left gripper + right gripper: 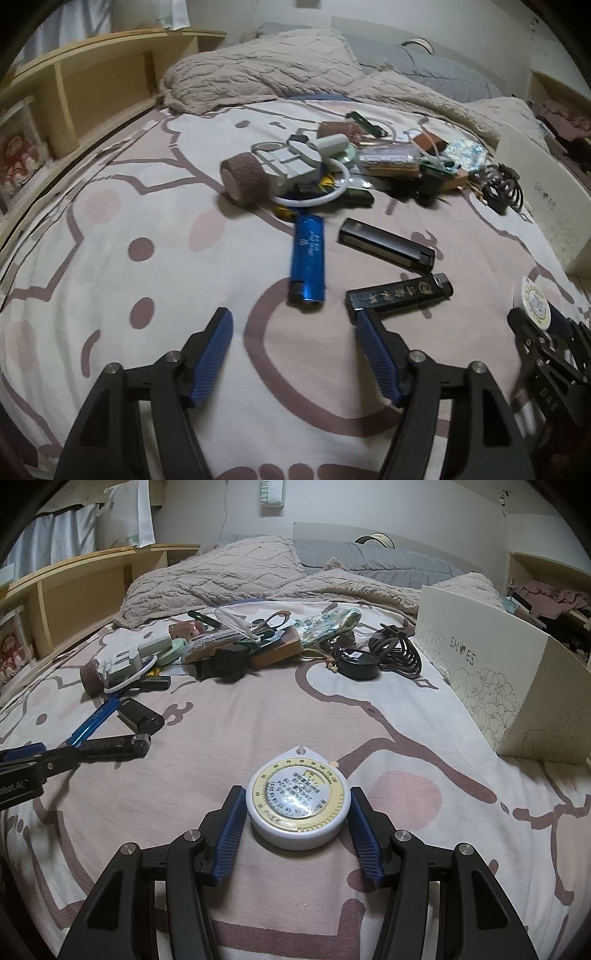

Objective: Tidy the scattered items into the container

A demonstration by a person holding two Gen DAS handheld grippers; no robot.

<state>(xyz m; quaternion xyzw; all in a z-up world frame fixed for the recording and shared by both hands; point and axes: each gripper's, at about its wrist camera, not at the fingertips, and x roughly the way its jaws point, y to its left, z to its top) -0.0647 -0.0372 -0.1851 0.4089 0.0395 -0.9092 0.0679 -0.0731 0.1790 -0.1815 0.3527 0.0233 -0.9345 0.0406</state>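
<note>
My left gripper (pixel 295 332) stands open over the bedsheet with nothing between its fingers. A blue lighter (pixel 308 258) lies just beyond it. A black lighter with gold characters (pixel 400 294) lies by the right fingertip (pixel 364 321), and a second black lighter (pixel 386 245) lies further off. In the right wrist view my right gripper (pixel 297 812) is shut on a round white tape measure (pixel 297 801), which rests on the sheet with a pad against each side. The cream shoe box (pixel 498 686) stands to the right, its inside hidden.
A pile of small items (pixel 236 646) lies mid-bed: a brown bandage roll (pixel 243 181), a white ring, a coiled black cable (pixel 397 650), a black round case (pixel 358 664). A rumpled blanket (pixel 229 579) lies behind, and a wooden shelf (pixel 74 92) runs along the left.
</note>
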